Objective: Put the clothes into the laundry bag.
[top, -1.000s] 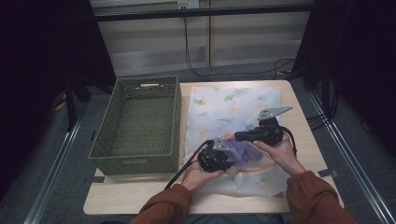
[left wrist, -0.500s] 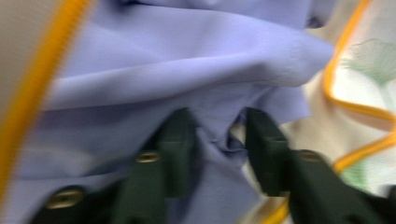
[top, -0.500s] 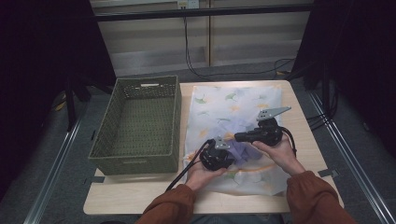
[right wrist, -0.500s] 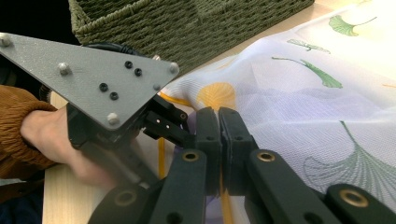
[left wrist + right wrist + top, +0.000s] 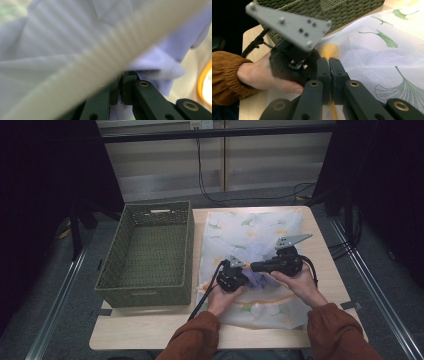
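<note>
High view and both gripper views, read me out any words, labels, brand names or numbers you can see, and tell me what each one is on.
No readable text in any view.
Pale tag on the green basket's far rim: too small to read.
Light tag on the rail at the back: blurred, unreadable.
Cloth: green leaf prints, no lettering.
Grey plate of the left gripper: screws, no markings.

A lab-like recording booth: black curtains [image 5: 45, 195], metal floor rails [image 5: 57, 312], loose cables [image 5: 210, 185] behind one small wooden table [image 5: 145, 332].
</note>
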`<action>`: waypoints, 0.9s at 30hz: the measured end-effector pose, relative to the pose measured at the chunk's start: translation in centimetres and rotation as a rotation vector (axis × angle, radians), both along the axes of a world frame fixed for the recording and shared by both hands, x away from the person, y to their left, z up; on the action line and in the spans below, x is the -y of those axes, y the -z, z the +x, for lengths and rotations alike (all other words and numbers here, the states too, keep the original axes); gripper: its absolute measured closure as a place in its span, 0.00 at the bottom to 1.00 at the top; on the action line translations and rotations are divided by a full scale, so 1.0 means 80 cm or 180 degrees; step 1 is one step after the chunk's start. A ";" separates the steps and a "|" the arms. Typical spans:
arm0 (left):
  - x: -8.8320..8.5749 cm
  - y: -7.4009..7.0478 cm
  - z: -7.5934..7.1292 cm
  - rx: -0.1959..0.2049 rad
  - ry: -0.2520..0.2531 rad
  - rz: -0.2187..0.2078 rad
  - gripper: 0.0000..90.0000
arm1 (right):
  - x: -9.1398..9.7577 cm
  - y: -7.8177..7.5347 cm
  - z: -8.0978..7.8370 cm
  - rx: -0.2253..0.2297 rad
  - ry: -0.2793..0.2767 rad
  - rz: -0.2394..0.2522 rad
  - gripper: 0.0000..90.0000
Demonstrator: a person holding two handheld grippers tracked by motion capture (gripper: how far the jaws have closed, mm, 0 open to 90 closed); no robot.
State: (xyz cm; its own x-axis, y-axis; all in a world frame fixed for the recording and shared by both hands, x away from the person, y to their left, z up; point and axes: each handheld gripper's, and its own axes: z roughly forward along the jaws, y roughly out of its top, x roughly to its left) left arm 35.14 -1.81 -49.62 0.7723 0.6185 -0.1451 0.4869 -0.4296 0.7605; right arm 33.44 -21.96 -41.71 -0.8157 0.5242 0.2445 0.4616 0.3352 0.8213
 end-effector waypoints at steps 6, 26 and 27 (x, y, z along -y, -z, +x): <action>0.003 -0.002 0.011 0.0090 -0.0199 -0.0149 0.96 | 0.001 0.000 0.000 -0.0008 -0.0009 0.0009 0.98; 0.003 0.005 0.012 0.0027 -0.0169 -0.0169 0.76 | 0.011 0.019 0.008 -0.0155 0.0050 0.0014 0.98; 0.002 0.004 0.012 0.0010 -0.0135 -0.0187 0.74 | 0.012 0.019 0.008 -0.0161 0.0068 0.0022 0.98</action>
